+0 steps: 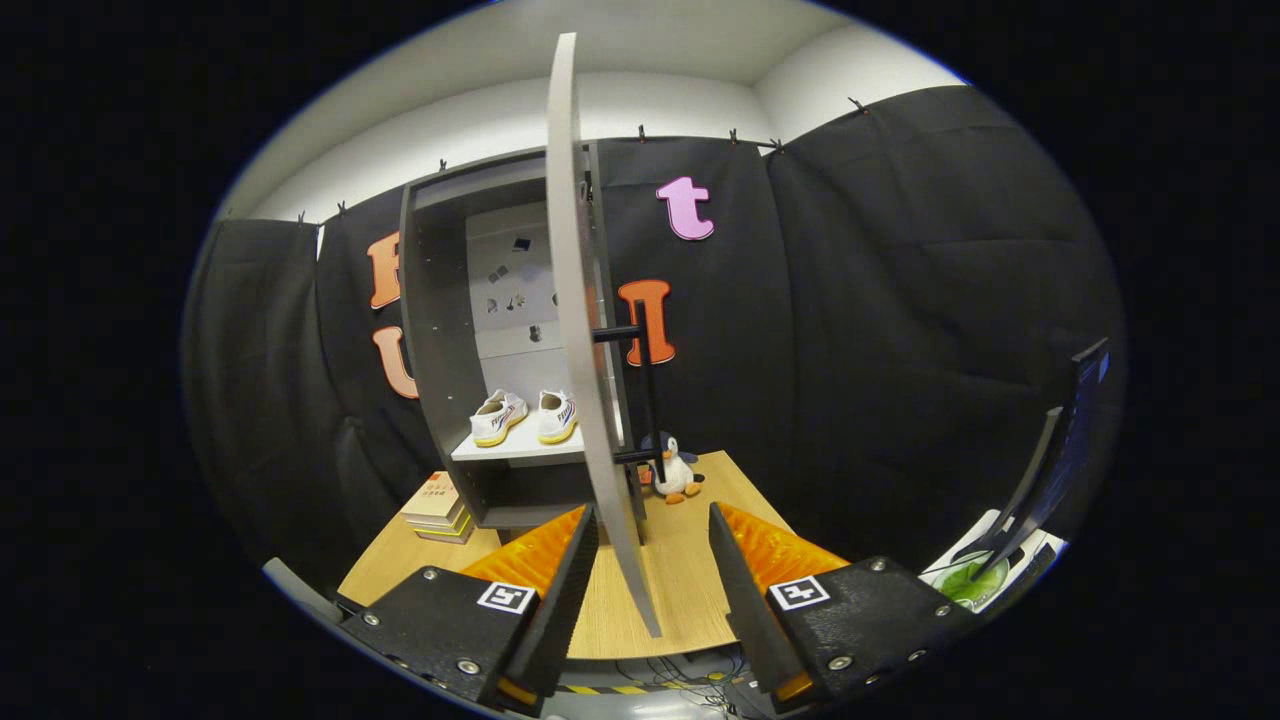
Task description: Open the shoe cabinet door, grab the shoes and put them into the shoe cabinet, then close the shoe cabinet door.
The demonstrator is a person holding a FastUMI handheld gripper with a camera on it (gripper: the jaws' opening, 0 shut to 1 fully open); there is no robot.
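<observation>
Shoes are in: the pair of white sneakers with yellow soles sits side by side on the dark grey shoe cabinet's shelf, toes toward us, lengthwise front-to-back. The gripper hangs open, empty, straddling the tall pale grey door's edge. Best now: push the door's face steadily shut.

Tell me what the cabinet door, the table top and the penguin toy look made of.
Cabinet door: thin matte grey board, likely laminate. Table top: light wood-grain, probably veneer or laminate. Penguin toy: soft plush, fuzzy outline. The hand-held gripper is open around the door's edge.
</observation>
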